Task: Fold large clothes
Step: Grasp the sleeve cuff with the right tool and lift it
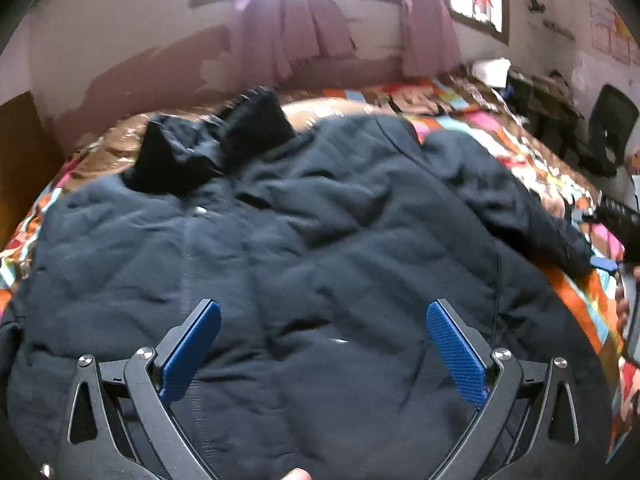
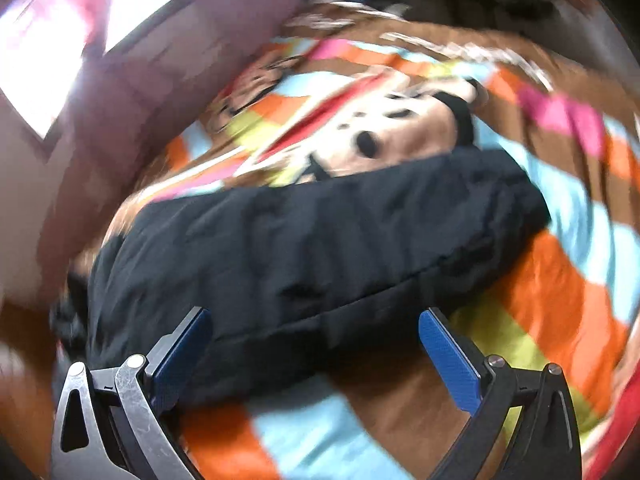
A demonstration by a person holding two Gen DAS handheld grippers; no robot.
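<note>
A large dark navy padded jacket (image 1: 304, 248) lies spread on a bed, its black collar (image 1: 212, 140) bunched at the far end and one sleeve (image 1: 508, 196) stretched to the right. My left gripper (image 1: 324, 320) is open and empty, hovering over the jacket's near body. My right gripper (image 2: 314, 332) is open and empty, just above the sleeve (image 2: 320, 240), which lies across the colourful bedspread; the view is motion-blurred. The right gripper also shows at the right edge of the left wrist view (image 1: 624, 236), near the sleeve's cuff.
The bed is covered by a bright patchwork cartoon bedspread (image 1: 492, 128) (image 2: 560, 288). A wall with windows and mauve curtains (image 1: 296, 28) stands behind the bed. A dark chair (image 1: 608, 132) and a cluttered desk stand at the far right.
</note>
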